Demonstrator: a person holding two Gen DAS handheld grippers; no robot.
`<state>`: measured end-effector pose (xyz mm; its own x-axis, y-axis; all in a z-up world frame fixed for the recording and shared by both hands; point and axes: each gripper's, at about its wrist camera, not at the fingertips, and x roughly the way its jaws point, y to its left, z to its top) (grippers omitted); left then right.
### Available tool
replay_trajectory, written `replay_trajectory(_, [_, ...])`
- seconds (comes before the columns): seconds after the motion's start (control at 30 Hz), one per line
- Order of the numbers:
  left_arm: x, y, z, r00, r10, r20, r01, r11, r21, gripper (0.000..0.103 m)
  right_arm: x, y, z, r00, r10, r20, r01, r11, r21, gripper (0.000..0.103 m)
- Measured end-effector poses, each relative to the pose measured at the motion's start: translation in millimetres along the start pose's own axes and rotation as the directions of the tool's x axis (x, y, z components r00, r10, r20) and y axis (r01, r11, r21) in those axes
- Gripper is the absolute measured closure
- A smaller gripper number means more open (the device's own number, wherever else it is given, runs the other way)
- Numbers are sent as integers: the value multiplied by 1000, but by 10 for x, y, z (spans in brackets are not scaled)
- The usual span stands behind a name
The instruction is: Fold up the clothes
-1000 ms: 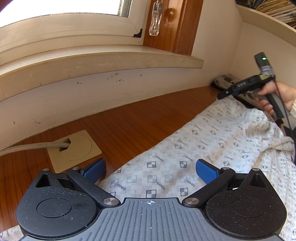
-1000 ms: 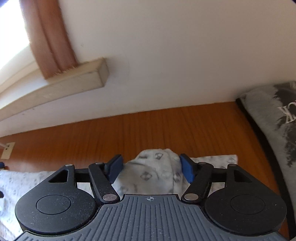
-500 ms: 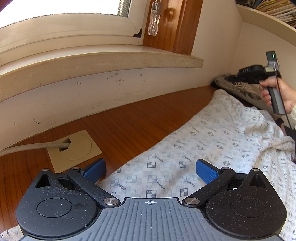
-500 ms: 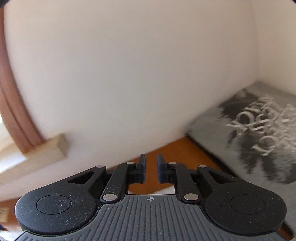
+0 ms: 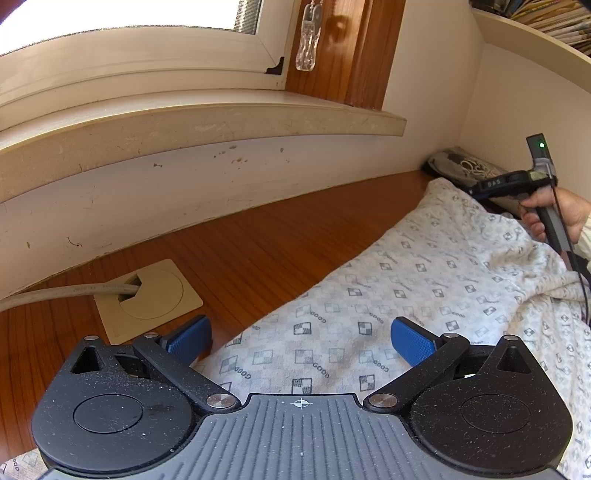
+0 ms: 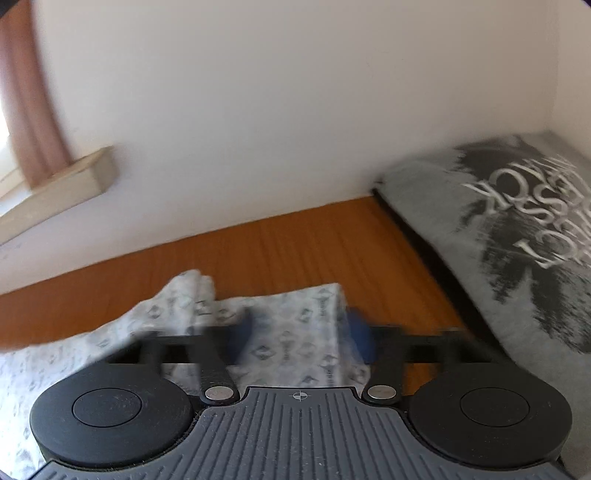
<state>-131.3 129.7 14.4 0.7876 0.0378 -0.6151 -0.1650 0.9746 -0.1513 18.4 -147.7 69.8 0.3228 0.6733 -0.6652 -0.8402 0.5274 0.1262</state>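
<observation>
Much of my right jaws' view is smeared. The fingers of my right gripper (image 6: 301, 332) are streaks of black and blue, so I can only judge them roughly. They stand apart and are closing, with a fold of the white patterned garment (image 6: 291, 325) between them. I cannot tell whether the pads are touching the cloth yet. The garment's near part is hidden under the gripper body, and its left side is cut off at the frame edge.

To the right, a folded grey printed shirt (image 6: 498, 240) lies in the corner against the wall. Its lettering is upside down and too blurred to read. A dark layer shows under its edge, and I cannot make out what that is.

My left gripper (image 5: 301, 341) is sharp: its jaws are released, spread wide just over the near end of the same garment and gripping nothing. The garment stretches along the wooden counter (image 5: 277, 243) towards the far corner. There a hand (image 5: 554, 214) holds the other gripper's handle, with the sleeve cut off by the frame.

The only thing holding anything is the beige cable plate (image 5: 147, 295) set into the counter, where a grey cable (image 5: 55, 293) runs into the opening. The shelf (image 5: 535, 22) at top right shows only stacked paper edges.
</observation>
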Motion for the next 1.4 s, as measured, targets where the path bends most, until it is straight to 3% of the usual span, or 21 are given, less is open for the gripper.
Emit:
replay_trajectory(0.1, [4, 1, 5, 1000, -1, 0, 1, 1000, 0, 0, -44, 47, 33, 991, -92, 99, 92, 996, 3, 99])
replay_trajectory(0.2, [-5, -8, 3, 1000, 0, 0, 0, 1000, 1, 0, -39, -71, 72, 984, -132, 117, 127, 991, 47, 96])
replay_trajectory(0.3, [-9, -12, 5, 1000, 1, -1, -1, 1000, 2, 0, -10, 3, 38, 975, -192, 112, 191, 981, 24, 72])
replay_trajectory(0.33, [-10, -13, 5, 1000, 1, -1, -1, 1000, 2, 0, -36, 48, 57, 974, -188, 123, 185, 982, 40, 63])
replay_trajectory(0.47, [-20, 5, 1, 1000, 16, 3, -16, 1000, -11, 0, -329, -13, 112, 974, -113, 198, 101, 993, 68, 48])
replay_trajectory(0.53, [-20, 10, 3, 1000, 16, 3, -16, 1000, -12, 0, -460, -63, 136, 977, -62, 204, 51, 997, 57, 34])
replay_trajectory(0.57, [-19, 7, 4, 1000, 18, 2, -17, 1000, -10, 0, -502, -89, 144, 979, -41, 202, 31, 998, 50, 33])
replay_trajectory(0.67, [-7, 0, 11, 1000, 23, 0, -23, 1000, -4, 0, -512, -113, 136, 985, -17, 173, 10, 999, 41, 33])
replay_trajectory(0.8, [5, -2, 18, 1000, 24, 0, -24, 1000, -4, 0, -429, 60, 74, 990, 79, 116, -85, 995, 44, 37])
replay_trajectory(1.0, [-5, 16, 10, 1000, 20, 5, -20, 1000, -16, 0, -182, 528, 17, 973, 233, 12, -233, 972, 28, 39])
replay_trajectory(1.17, [-13, 9, 5, 1000, 22, 5, -22, 1000, -16, 0, 90, 761, 51, 971, 218, -100, -219, 976, -2, 40])
replay_trajectory(1.23, [-17, 8, 3, 1000, 23, 6, -23, 1000, -16, 0, 105, 801, 80, 968, 229, -104, -232, 973, -11, 60])
replay_trajectory(1.27, [-19, 7, 3, 1000, 23, 6, -23, 1000, -16, 0, 110, 818, 94, 967, 233, -106, -236, 972, -15, 84])
replay_trajectory(1.3, [-20, 6, 3, 1000, 24, 5, -24, 1000, -15, 0, 107, 830, 109, 967, 232, -104, -235, 972, -17, 92])
replay_trajectory(1.4, [-18, 3, 6, 1000, 26, 4, -26, 1000, -12, 0, 97, 861, 146, 968, 228, -103, -231, 973, -24, 82])
